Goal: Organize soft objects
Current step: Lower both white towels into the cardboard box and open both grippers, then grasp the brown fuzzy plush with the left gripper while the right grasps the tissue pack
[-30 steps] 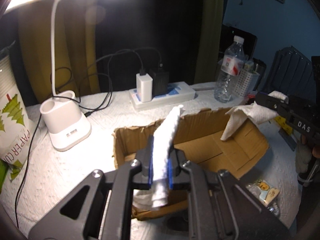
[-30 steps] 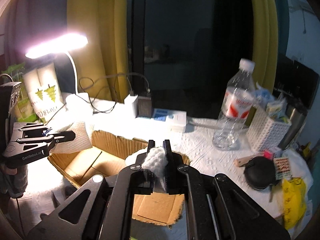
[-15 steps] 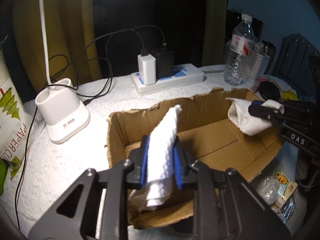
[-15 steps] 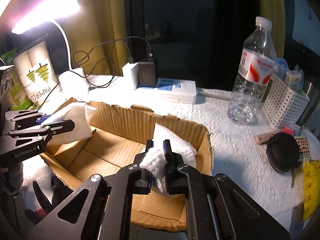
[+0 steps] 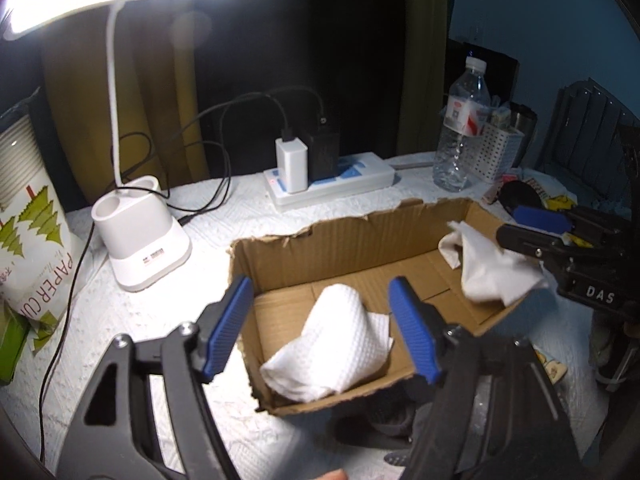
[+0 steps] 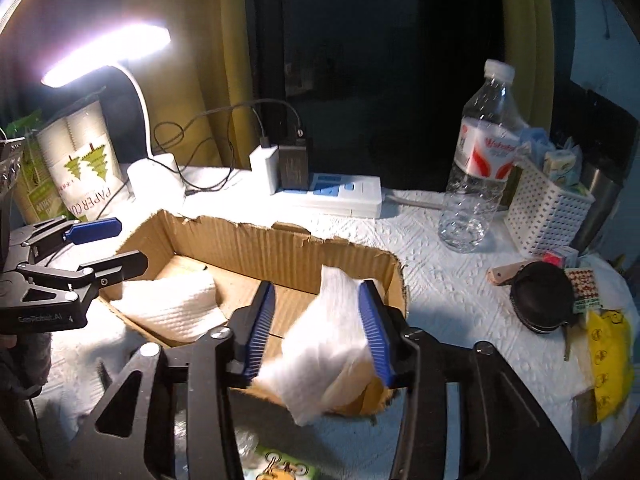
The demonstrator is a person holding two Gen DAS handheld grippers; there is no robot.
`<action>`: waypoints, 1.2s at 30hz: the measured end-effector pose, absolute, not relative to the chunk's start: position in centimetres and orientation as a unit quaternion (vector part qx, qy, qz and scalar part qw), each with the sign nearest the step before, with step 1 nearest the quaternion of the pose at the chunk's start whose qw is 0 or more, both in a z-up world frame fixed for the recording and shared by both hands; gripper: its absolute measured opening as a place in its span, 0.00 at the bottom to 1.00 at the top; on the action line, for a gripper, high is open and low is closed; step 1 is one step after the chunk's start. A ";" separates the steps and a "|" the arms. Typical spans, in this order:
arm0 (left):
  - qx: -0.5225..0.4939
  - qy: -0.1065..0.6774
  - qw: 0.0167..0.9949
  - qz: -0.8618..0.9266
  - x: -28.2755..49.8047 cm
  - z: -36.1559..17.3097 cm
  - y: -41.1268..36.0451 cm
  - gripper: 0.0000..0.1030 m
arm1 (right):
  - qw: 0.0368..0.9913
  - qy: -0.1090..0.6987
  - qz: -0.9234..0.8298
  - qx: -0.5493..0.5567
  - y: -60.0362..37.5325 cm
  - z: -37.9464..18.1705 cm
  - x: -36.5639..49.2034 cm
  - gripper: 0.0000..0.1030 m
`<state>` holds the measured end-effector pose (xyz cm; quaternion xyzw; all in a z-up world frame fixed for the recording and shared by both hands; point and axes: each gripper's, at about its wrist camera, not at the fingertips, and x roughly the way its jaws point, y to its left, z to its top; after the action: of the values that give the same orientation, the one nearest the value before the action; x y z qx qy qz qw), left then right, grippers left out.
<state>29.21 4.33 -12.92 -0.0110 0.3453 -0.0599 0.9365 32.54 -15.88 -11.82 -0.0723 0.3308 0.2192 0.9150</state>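
Both tissues released over the cardboard box, so the step in hand looks like the let-go and clean retreat. Left hand-held gripper spread wide, blue pads well apart, nothing between them; first folded tissue lying loose on the box floor at the near left end, leaning slightly but free of either pad. Right hand-held gripper likewise opened, holding nothing firmly, yet the second tissue appears to brush the right-hand pad and to hang over the near wall of the box at its right end, not fully settled inside; hard to tell whether falling or caught. Best done by lifting straight up rather than dragging sideways, so as not to pull either sheet out over the torn rim. Worth keeping the jaws spread until well clear, since embossed paper clings readily to ribbed rubber. For the right side, a small nudge inward towards the middle of the box probably needed before withdrawing, else the draped edge may slide onto the surface. Care also around the water bottle and the power strip just behind the box: light things, easily knocked by a hasty swing. No pressing down on the paper; soft, light, easily crushed.
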 end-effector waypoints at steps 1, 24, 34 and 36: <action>-0.013 0.343 0.937 -0.060 28.9 -12.7 4.4 0.71 | 0.916 0.328 0.219 -0.072 -16.0 -11.5 32.2 0.51; -0.044 0.330 0.939 -0.083 20.7 -12.0 3.2 0.81 | 0.920 0.326 0.209 -0.054 -18.1 -10.4 23.9 0.53; -0.055 0.352 0.929 -0.103 17.7 -14.1 1.2 0.83 | 0.911 0.348 0.214 -0.060 -17.9 -12.7 20.9 0.63; -0.057 0.359 0.925 -0.110 17.1 -14.7 0.7 0.83 | 0.909 0.352 0.213 -0.057 -18.1 -13.3 20.6 0.63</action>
<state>17.12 0.70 -14.74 -0.0568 0.3589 -0.1099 0.9251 20.57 -18.10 -13.31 -0.0574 0.3524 0.2134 0.9094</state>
